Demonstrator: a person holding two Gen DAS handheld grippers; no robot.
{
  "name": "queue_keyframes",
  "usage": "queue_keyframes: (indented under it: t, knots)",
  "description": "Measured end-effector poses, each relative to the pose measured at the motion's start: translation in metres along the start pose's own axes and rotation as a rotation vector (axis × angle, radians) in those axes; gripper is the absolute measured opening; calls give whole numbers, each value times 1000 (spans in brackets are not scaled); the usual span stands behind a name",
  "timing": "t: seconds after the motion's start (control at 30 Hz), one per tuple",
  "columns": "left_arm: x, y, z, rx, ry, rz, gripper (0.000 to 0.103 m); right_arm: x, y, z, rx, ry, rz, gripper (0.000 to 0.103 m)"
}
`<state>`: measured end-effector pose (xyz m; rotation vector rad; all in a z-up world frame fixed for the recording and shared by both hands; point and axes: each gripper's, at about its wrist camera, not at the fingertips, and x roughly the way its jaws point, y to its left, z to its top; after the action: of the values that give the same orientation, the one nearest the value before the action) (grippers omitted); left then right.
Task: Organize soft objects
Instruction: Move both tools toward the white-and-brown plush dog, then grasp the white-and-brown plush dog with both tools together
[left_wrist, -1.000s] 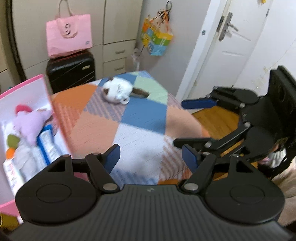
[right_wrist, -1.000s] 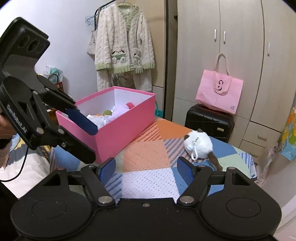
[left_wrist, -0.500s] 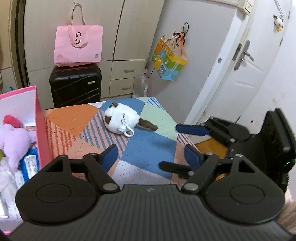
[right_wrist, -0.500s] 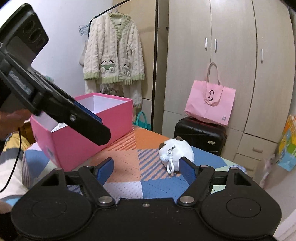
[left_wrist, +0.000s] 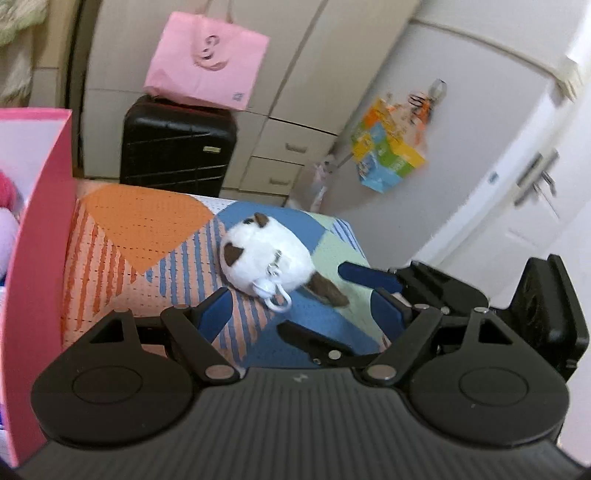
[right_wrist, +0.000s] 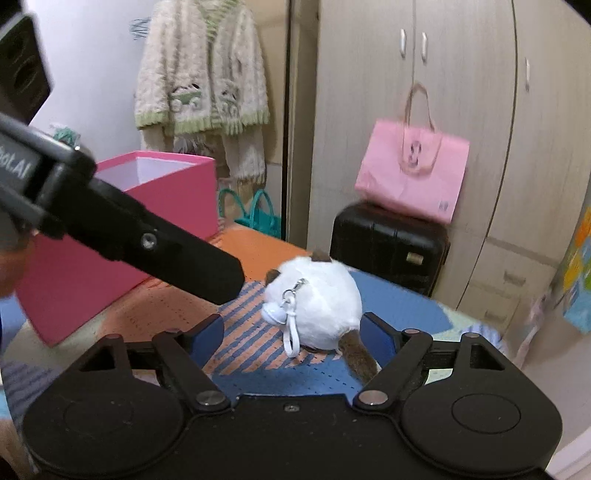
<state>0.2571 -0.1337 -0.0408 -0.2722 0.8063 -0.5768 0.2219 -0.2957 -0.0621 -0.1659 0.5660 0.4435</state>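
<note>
The white plush toy (right_wrist: 317, 306) lies on the patchwork bed (right_wrist: 399, 306), away from the pink box (right_wrist: 122, 236). The right tool (right_wrist: 293, 338), empty and opening, has the toy straight ahead, its brown tail toward the tool. The left tool (left_wrist: 306, 308), open and empty, is slightly farther away.

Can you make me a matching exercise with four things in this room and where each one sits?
Things:
1. white plush keychain
2. pink tote bag
3. fuzzy cardigan
4. pink box

Places:
A. on top of the black suitcase
B. hanging by the wall
C. lying on the patchwork cover, outside the box
D. standing open on the cover, left of the plush

Pairs: 1-C, 2-A, 3-B, 4-D
</note>
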Motion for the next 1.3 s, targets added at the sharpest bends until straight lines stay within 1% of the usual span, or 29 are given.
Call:
queue_keyframes:
  t: [0.1, 0.13, 0.23, 0.3, 0.33, 0.43, 0.5, 0.53, 0.57, 0.6, 0.63, 0.67, 0.7, 0.83, 0.93, 1.03, 1.1, 1.2, 1.3]
  knots:
    - [17, 4, 4, -18, -10, 40, 81, 14, -5, 0, -23, 14, -36, 86]
    - [23, 5, 5, -33, -18, 49, 81, 19, -7, 0, -26, 22, -35, 87]
    - [39, 15, 7, -93, -39, 62, 80, 35, -19, -1, 1, 54, 4, 87]
    - [49, 20, 6, -125, -53, 64, 80, 45, -26, -4, 15, 79, 55, 88]
    - [55, 21, 6, -136, -57, 71, 80, 50, -27, -5, 11, 90, 68, 88]
    - [69, 25, 5, -156, -59, 89, 79, 55, -24, -6, -35, 79, 54, 88]
    - [75, 26, 4, -160, -55, 96, 78, 57, -25, -6, -44, 69, 74, 88]
    - [78, 26, 4, -157, -50, 96, 75, 59, -27, -6, -36, 64, 82, 88]
    - [80, 26, 3, -146, -34, 87, 62, 60, -29, -6, -24, 63, 93, 86]
    - [82, 24, 3, -138, -17, 69, 61, 63, -30, -6, -17, 86, 110, 79]
    - [81, 19, 2, -121, -15, 78, 60, 65, -28, -7, -28, 109, 91, 72]
    - [81, 14, 1, -87, -19, 100, 58, 64, -25, -9, -49, 109, 55, 61]
    - [81, 9, 0, -55, -23, 116, 57, 63, -22, -10, -56, 104, 43, 61]
    - [81, -4, -4, 6, -35, 150, 56, 57, -22, -13, 23, 95, 26, 59]
    - [78, -10, -6, 29, -37, 146, 56, 48, -15, -14, 30, 92, -7, 59]
    - [70, -14, -9, 44, -35, 136, 56, 42, -15, -13, 71, 100, -8, 59]
    - [65, -18, -12, 58, -33, 132, 56, 38, -13, -12, 96, 112, -11, 61]
    - [57, -23, -16, 73, -27, 118, 56, 30, 0, -12, 91, 118, -45, 68]
    - [48, -29, -21, 93, -29, 118, 56, 22, 9, -13, 94, 117, -57, 68]
